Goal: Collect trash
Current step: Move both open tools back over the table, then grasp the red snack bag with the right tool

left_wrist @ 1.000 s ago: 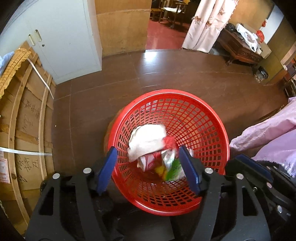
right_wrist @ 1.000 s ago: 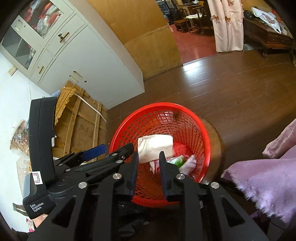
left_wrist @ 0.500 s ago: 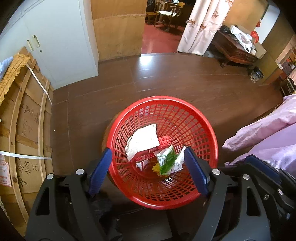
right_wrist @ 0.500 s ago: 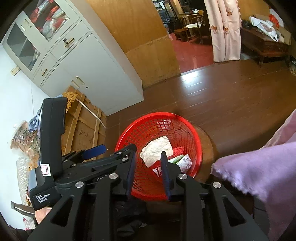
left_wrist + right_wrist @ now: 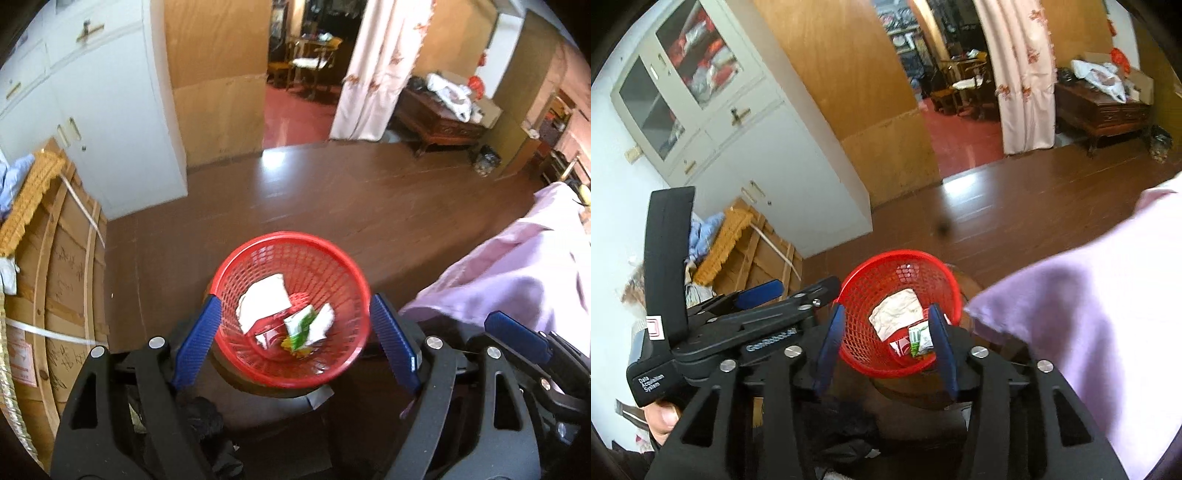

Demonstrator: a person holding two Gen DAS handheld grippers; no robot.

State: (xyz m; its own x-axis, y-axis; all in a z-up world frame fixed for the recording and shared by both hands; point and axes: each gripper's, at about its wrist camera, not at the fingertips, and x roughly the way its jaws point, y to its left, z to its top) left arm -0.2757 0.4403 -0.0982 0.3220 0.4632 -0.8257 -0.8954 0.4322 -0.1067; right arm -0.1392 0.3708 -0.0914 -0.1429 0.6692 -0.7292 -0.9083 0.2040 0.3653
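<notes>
A red mesh basket (image 5: 343, 266) stands on a low round stand on the floor; it also shows in the right wrist view (image 5: 864, 291). In it lie white crumpled paper (image 5: 264, 301), a green and white wrapper (image 5: 301, 326) and a red and white carton (image 5: 271, 330). My left gripper (image 5: 295, 328) is open and empty, held well above the basket. My right gripper (image 5: 884, 339) is open and empty, also above the basket. The left gripper's body (image 5: 738, 317) shows to the left in the right wrist view.
A lilac blanket (image 5: 517, 273) lies at the right, also in the right wrist view (image 5: 1089, 314). A wooden crate (image 5: 48, 280) and a white cabinet (image 5: 96, 110) stand at the left. Brown floor (image 5: 332, 192) runs to a doorway with a curtain (image 5: 376, 66).
Both grippers have risen away from the basket, which looks smaller now. The trash dropped from the left gripper has settled in the basket. The right gripper's jaws have opened.
</notes>
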